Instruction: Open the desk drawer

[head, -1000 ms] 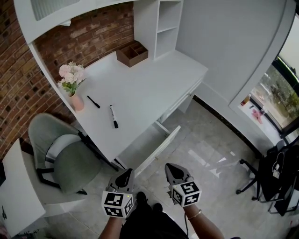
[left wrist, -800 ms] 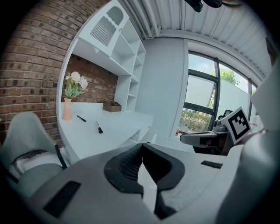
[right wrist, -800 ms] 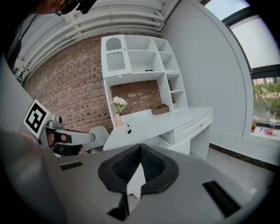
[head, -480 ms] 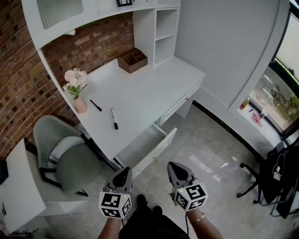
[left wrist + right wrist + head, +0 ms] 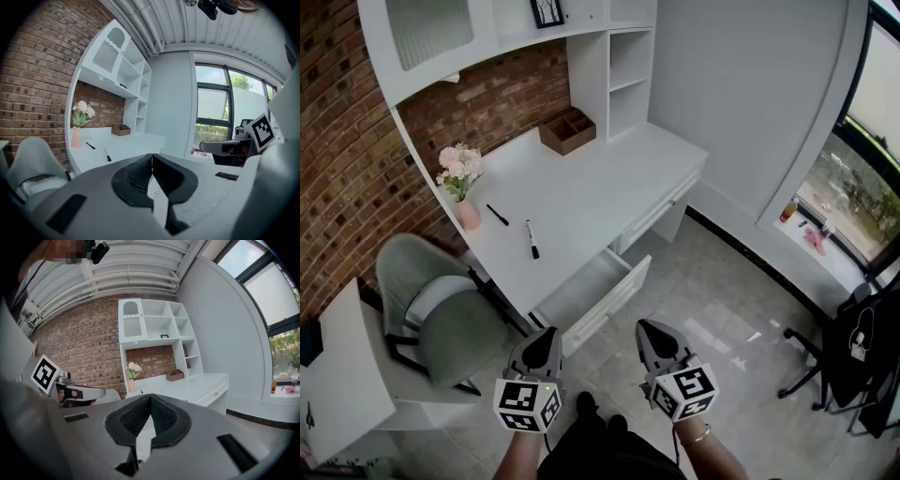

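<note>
Drawer (image 5: 592, 298) — white, pulled open.

The white desk (image 5: 609, 178) carried a pink vase of flowers (image 5: 469, 212) at its left edge. A thin black pen (image 5: 497, 215) lay just beside the vase, and a marker (image 5: 531, 239) lay nearer the front edge. A brown wooden organiser (image 5: 567, 130) sat at the back, close to the shelf unit (image 5: 623, 75). The desk's drawer (image 5: 592, 292) stood pulled out.
</note>
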